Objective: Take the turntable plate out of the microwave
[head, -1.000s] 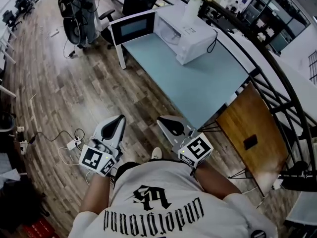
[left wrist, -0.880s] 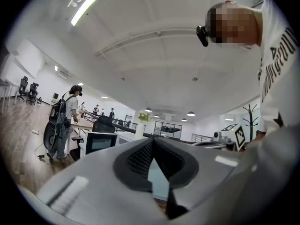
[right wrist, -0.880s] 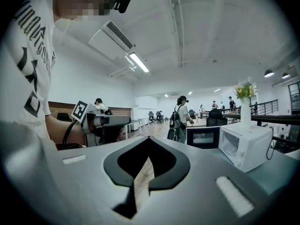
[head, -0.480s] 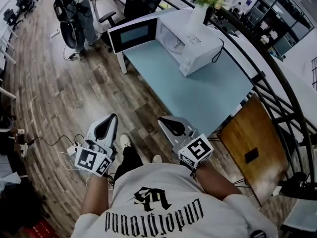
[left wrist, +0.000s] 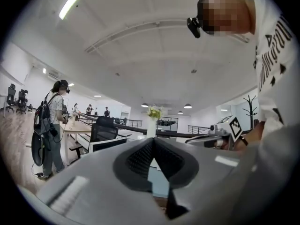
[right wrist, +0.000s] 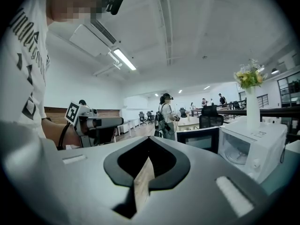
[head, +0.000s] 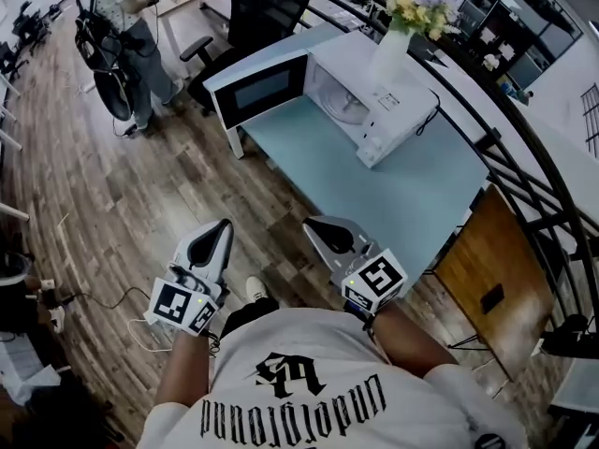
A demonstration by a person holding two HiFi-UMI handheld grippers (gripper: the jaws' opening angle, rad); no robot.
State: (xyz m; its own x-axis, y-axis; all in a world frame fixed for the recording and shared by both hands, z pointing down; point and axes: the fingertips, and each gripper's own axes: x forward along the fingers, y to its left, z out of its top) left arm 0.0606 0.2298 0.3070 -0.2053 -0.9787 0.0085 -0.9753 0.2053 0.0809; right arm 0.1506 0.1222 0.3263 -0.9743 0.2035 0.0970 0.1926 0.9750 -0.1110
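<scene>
A white microwave [head: 379, 96] stands on the pale blue table [head: 393, 195], its door [head: 257, 87] swung open to the left. The glass turntable plate [head: 344, 108] lies inside the cavity; the right gripper view also shows the plate [right wrist: 236, 156]. My left gripper [head: 213, 239] and right gripper [head: 328, 234] are held side by side over the wooden floor, well short of the table. Both point level toward the microwave. Both are shut, with nothing between their jaws. A vase of flowers [head: 398, 36] stands on the microwave's top.
A black office chair [head: 267, 3] stands behind the table. A person with a backpack [head: 117, 36] stands at the far left. A black railing [head: 524, 171] and a wooden panel [head: 487, 279] flank the table's right side. Cables [head: 56, 307] lie on the floor at left.
Both grippers have been carried forward toward the table, and the microwave has drawn nearer. Their jaws have stayed shut.
</scene>
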